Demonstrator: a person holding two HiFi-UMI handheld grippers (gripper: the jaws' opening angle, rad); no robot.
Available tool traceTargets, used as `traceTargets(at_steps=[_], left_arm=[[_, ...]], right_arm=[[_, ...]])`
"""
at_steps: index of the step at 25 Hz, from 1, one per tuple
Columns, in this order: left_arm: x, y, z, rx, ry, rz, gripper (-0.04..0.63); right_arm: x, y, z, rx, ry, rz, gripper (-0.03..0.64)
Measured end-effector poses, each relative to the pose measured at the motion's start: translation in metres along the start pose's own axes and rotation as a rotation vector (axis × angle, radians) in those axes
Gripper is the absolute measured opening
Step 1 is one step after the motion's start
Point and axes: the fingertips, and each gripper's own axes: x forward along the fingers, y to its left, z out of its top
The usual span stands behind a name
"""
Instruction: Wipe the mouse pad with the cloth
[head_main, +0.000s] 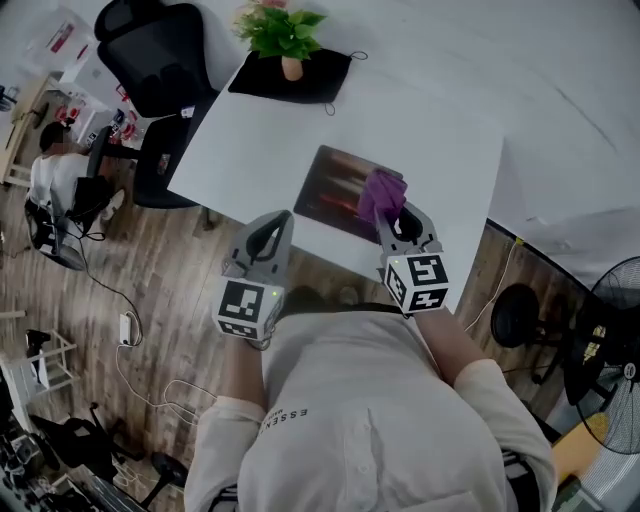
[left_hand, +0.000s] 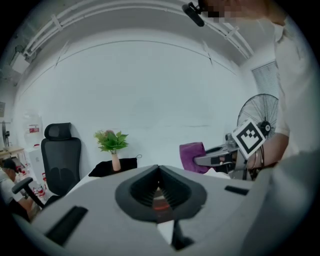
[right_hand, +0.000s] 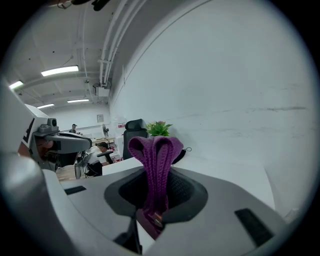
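Observation:
A dark mouse pad (head_main: 338, 183) lies on the white table (head_main: 260, 130), near its front edge. My right gripper (head_main: 392, 213) is shut on a folded purple cloth (head_main: 382, 194), held over the pad's right end. In the right gripper view the cloth (right_hand: 156, 160) sticks up out of the shut jaws. Left of the pad, at the table's front edge, my left gripper (head_main: 270, 236) is shut with nothing in it. The left gripper view shows the cloth (left_hand: 192, 156) and the right gripper (left_hand: 218, 159) off to the right.
A potted plant (head_main: 283, 35) stands on a black mat (head_main: 290, 76) at the table's far side. A black office chair (head_main: 155, 55) stands left of the table and a fan (head_main: 608, 330) at the right. A person (head_main: 50, 175) sits at the far left.

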Motion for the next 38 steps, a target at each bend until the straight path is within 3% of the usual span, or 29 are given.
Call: traceTargets(at_steps=[10,17,23,28,38], left_arm=[[0.074,0.054,0.005,0.093,0.024,-0.159,0.002],[0.112,0.103,-0.001,0.101,0.039,-0.269,0.002],[0.139,0.127,-0.023,0.071,0.039,-0.358,0.002],[0.156,0.146,-0.034,0.065,0.03,-0.438,0.002],[0.174,0.174,-0.059,0.052,0.099,-0.481,0.002]], right_arm=[[0.069,-0.024,-0.015,0.134,0.128,-0.1,0.09],[0.108,-0.021,-0.024,0.18,0.187,-0.193,0.091],[0.154,-0.007,-0.048,0.185,0.285,-0.196,0.091],[0.191,0.012,-0.074,0.207,0.406,-0.145,0.091],[0.234,0.019,-0.105,0.223,0.529,-0.114,0.091]])
